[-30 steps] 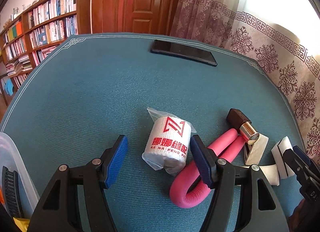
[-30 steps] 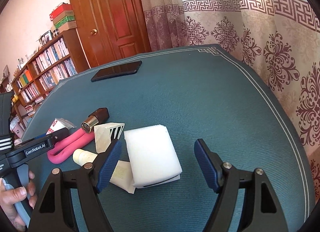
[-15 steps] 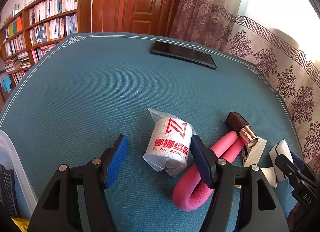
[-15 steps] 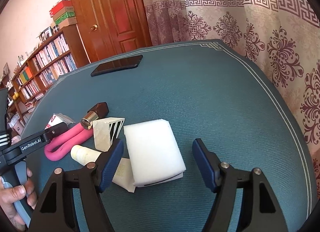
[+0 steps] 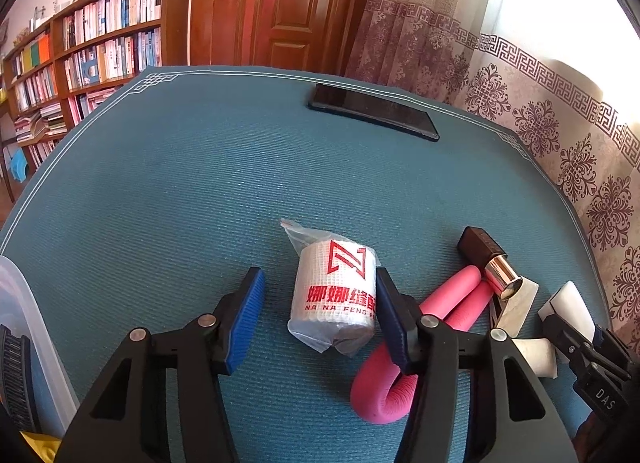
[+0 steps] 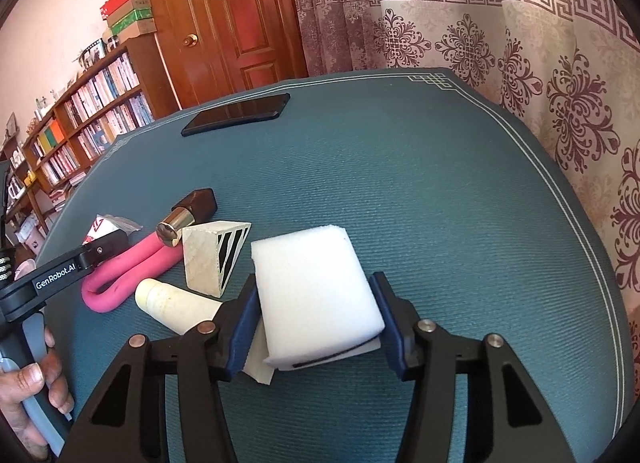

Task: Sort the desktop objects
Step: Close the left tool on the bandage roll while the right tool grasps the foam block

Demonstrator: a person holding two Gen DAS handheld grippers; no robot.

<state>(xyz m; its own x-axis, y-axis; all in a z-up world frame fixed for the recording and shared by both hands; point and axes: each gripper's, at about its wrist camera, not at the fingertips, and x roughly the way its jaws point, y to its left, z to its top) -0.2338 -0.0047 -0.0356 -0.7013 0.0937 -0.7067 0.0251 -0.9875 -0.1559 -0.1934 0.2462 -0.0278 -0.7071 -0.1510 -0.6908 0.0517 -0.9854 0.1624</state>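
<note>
My right gripper has just been closing, and its blue pads now press both sides of the white foam block, which rests on the blue table mat. My left gripper has also been closing. The wrapped white roll with red lettering sits between its jaws; the right pad touches the roll while the left pad stands clear of it, so it has no grip yet.

Just beside the roll lies a bent pink foam tube. A lipstick rests across the tube's far end. Near it stand a small triangular block and a cream tube. Well beyond, at the mat's far edge, lies a black phone. A clear plastic bin shows at my left.
</note>
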